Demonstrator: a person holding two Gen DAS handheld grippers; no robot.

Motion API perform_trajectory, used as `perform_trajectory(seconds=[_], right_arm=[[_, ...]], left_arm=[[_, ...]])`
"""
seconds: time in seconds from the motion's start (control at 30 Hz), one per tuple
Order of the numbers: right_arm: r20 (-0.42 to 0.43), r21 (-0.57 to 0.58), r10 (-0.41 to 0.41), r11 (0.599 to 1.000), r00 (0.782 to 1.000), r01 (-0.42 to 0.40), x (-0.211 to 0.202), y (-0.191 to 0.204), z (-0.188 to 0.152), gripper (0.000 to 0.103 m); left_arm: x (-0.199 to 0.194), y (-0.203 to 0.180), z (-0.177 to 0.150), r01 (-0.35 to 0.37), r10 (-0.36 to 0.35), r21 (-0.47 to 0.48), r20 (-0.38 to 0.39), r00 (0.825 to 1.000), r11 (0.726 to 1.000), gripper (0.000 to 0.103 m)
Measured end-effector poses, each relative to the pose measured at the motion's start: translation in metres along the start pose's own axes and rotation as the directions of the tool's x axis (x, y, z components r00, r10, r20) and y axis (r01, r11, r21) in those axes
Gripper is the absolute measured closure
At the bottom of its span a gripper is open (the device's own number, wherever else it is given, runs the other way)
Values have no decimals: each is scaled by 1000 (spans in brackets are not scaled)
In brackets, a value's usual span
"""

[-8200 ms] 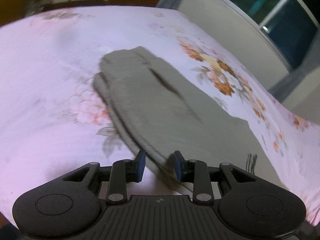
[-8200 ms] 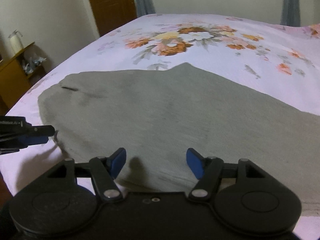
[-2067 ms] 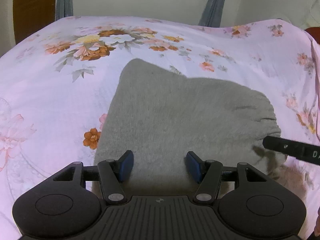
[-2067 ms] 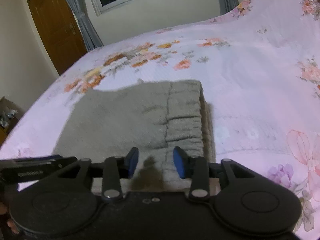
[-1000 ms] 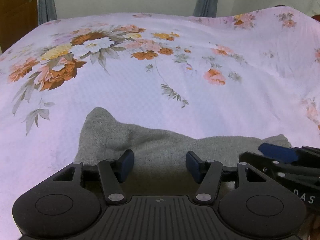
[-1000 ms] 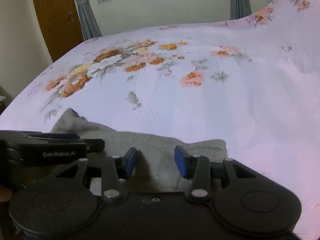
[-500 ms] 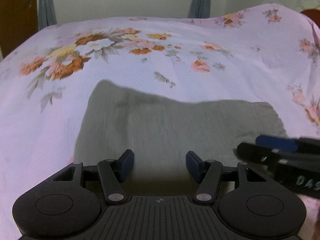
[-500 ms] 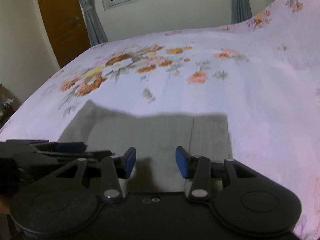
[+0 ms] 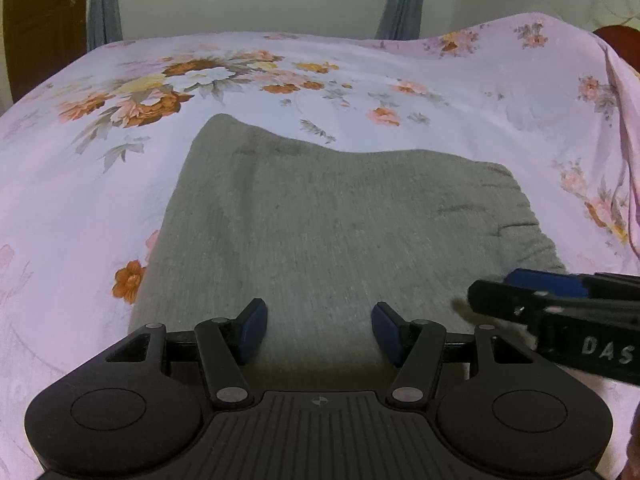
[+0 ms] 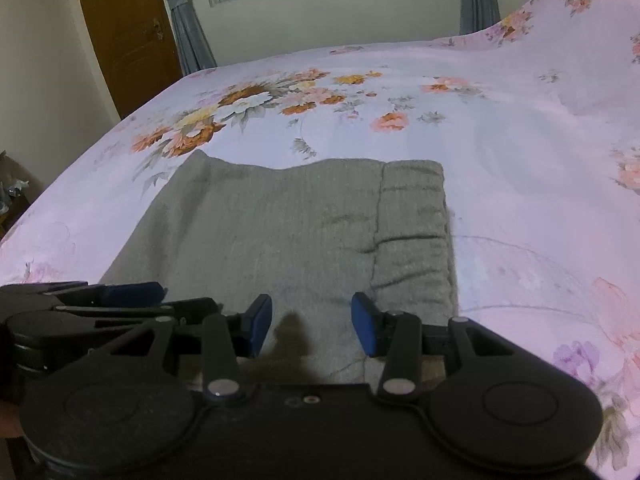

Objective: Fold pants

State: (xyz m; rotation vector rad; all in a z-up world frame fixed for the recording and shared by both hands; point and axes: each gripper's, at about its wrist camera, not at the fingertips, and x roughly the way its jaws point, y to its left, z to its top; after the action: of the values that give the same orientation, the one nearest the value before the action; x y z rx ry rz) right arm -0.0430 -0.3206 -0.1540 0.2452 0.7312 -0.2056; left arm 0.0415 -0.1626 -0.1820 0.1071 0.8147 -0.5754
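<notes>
Grey pants [image 9: 332, 220] lie folded into a flat rectangle on the floral bedsheet, with the elastic waistband at the right end [image 10: 416, 232]. My left gripper [image 9: 319, 330] is open and empty, just above the near edge of the pants. My right gripper [image 10: 311, 328] is open and empty over the near edge by the waistband. The right gripper also shows at the right of the left wrist view [image 9: 560, 304], and the left gripper shows at the left of the right wrist view [image 10: 92, 300].
The pink floral bed [image 9: 320, 80] spreads around the pants. A raised bump of bedding [image 10: 560, 20] stands at the far right. A brown door [image 10: 120, 32], curtains and a window line the far wall. A wooden shelf [image 10: 12, 196] is at the left.
Both grippers have drawn back and up a little from the pants, so more of the folded rectangle shows than half a second ago. The pants lie still and flat.
</notes>
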Motion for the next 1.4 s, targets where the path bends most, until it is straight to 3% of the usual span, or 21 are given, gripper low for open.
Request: perform_trajectory(seconds=[0.1,0.27,0.43,0.53,0.67,0.9,1.03,1.13,1.23,1.4], right_arm=[[40,-17,-24,1000,999,25,-14,4,1,57],[-15,-111,-98,989,995,96,-5,5,-9,57],[3,-83,-97,992,995,97,-15,10,-6,55],[15,-95,-100,990,995,101,-17,8,-14,36],[-10,-72,-79,994,997,78,-12,-5,-25,33],[-3,93,-1,996,1000,1,-21,-38,-27,34],[66,126,-5,992,998,-4,-37,-46,-25,35],[136,107,9,994,991,-23,-51,-41,-13,38],[151,36,42,998,988,-48,-48,-24,-1,38],[57,-33,15,999,998,-13,-12,-6,-5,40]], left_arm=[[-7,1,-3,-6,6,-15,7,1000,1000,44],[-16,-4,-12,-22,22,-3,21,1000,1000,44],[-23,-7,-17,-33,32,3,31,999,999,44],[-24,-7,-19,-38,38,5,34,999,999,44],[-23,-13,-20,-60,60,14,36,998,998,43],[-26,-15,-17,-61,60,25,21,998,998,42],[-30,-17,-16,-79,77,58,29,997,995,42],[-33,-15,-14,-89,87,60,36,996,994,42],[-35,-10,-10,-92,90,48,43,995,995,42],[-30,2,-8,-88,87,23,18,996,996,42]])
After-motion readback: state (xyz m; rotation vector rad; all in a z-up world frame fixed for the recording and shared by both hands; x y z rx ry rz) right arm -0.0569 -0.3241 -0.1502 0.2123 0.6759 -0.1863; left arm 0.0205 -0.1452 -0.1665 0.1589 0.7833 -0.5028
